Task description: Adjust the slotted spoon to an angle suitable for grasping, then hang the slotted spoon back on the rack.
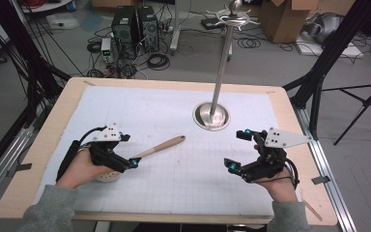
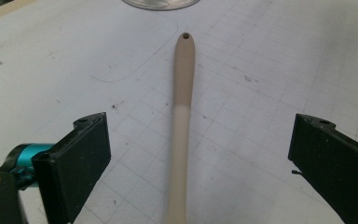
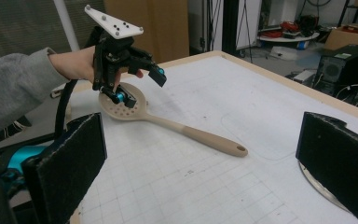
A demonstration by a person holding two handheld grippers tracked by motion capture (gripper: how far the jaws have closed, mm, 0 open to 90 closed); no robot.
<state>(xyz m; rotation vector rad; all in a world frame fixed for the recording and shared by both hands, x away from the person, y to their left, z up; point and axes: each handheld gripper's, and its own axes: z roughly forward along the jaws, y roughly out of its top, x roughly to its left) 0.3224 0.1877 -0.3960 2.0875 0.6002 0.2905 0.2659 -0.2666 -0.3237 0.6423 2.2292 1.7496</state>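
Observation:
A beige slotted spoon (image 1: 159, 146) lies flat on the white grid mat (image 1: 174, 183), its handle pointing toward the middle of the table. My left gripper (image 1: 129, 151) hovers open over the spoon's neck, and the handle (image 2: 182, 116) runs away between its two wide-apart jaws without touching either. From the right gripper view the perforated spoon head (image 3: 135, 109) sits under the left gripper (image 3: 140, 87). My right gripper (image 1: 236, 150) stands open at the right of the mat with nothing between its jaws, facing the spoon handle (image 3: 214, 142).
A metal stand (image 1: 222, 63) with hooks on top rises from a round base (image 1: 212, 117) at the back middle of the mat. The wooden table edge (image 1: 299, 125) frames the mat. Computers, cables and boxes lie on the floor beyond.

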